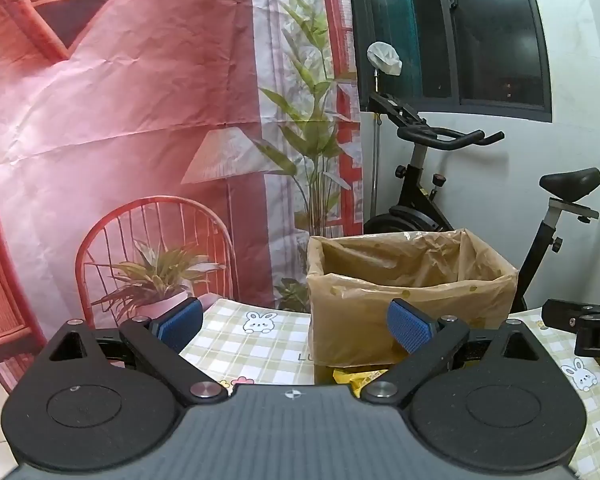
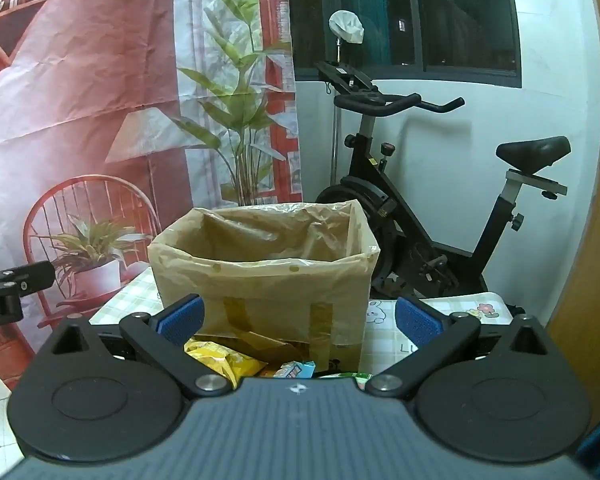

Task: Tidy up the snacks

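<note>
A cardboard box (image 1: 412, 304) lined with a clear plastic bag stands on the checked tablecloth (image 1: 252, 340). My left gripper (image 1: 296, 326) hovers open before the box's left corner, nothing between its blue pads. A yellow snack packet (image 1: 358, 376) lies at the box's foot, mostly hidden by the gripper body. In the right wrist view the same box (image 2: 264, 276) fills the middle, and my right gripper (image 2: 300, 320) is open in front of it. Below it lie a yellow snack packet (image 2: 224, 360), a small light-blue packet (image 2: 296, 369) and a green-edged one (image 2: 358, 377), half hidden.
An exercise bike (image 2: 428, 216) stands behind the table against the white wall. A printed backdrop (image 1: 140, 120) with a chair and plants hangs at the left. The other gripper's black body shows at the right edge (image 1: 588, 324) and the left edge (image 2: 8, 288).
</note>
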Demonstrator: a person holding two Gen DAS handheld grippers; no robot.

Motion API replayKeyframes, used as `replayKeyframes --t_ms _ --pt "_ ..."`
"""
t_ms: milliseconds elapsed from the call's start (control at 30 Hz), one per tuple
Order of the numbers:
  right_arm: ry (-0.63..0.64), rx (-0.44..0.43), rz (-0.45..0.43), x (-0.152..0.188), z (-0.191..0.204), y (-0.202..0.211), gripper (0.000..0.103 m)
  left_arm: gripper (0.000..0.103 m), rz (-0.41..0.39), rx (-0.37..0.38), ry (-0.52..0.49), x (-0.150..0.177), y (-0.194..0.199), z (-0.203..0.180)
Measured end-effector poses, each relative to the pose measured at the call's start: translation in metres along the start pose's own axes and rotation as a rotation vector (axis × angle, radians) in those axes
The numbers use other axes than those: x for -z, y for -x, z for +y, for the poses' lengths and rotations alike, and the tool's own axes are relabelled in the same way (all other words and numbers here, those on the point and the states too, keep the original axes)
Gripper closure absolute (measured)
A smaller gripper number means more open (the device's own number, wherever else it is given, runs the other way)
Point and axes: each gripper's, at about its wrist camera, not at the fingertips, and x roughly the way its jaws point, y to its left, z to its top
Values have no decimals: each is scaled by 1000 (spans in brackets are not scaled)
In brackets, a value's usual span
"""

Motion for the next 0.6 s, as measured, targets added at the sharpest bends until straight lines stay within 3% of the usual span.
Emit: replayKeyframes --t_ms 600 --pt "-4 2 4 0 -2 3 0 3 -21 0 0 1 3 0"
